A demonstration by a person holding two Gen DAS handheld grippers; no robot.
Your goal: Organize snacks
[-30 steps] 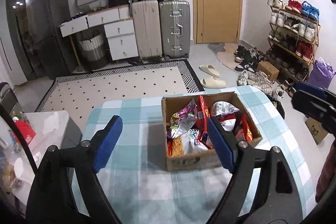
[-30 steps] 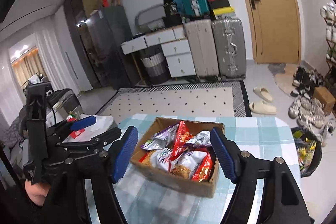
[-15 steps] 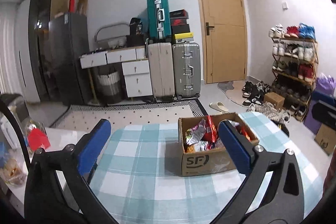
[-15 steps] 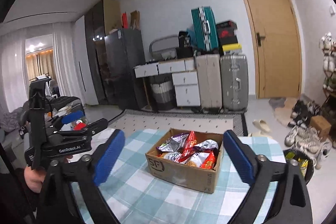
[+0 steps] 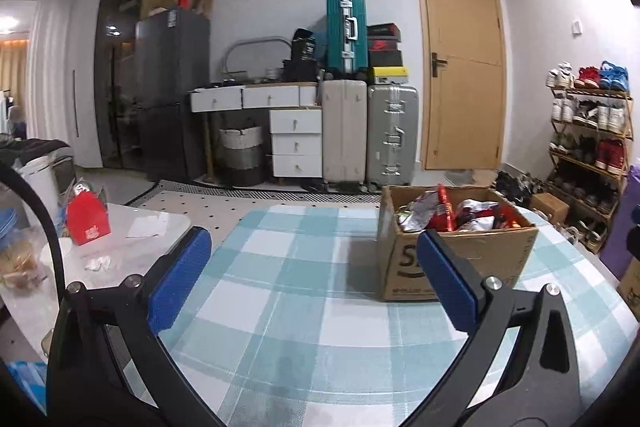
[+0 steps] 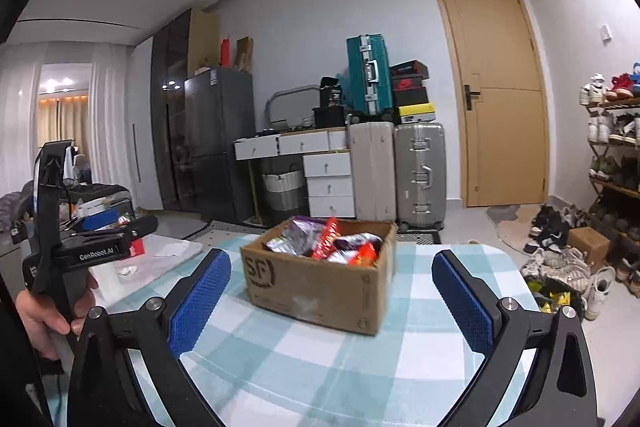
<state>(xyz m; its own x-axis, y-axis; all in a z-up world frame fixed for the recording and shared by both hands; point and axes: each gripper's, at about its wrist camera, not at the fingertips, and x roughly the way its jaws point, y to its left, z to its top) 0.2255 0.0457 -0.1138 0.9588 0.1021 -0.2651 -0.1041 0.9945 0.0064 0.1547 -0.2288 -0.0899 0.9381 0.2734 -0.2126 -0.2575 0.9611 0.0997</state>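
A cardboard box (image 5: 456, 259) marked "SF" stands on the tabletop (image 5: 304, 299) with its blue-and-white checked cloth, its top open and crammed with snack bags (image 5: 452, 213). The left gripper (image 5: 310, 271) hovers low over the cloth on the near side of the box, jaws released and wide apart, gripping nothing. The right gripper (image 6: 330, 301) also hangs just short of the box, jaws spread and empty, with the box framed between its blue pads (image 6: 462, 301). A hand (image 6: 48, 311) left of the box holds the left gripper's handle.
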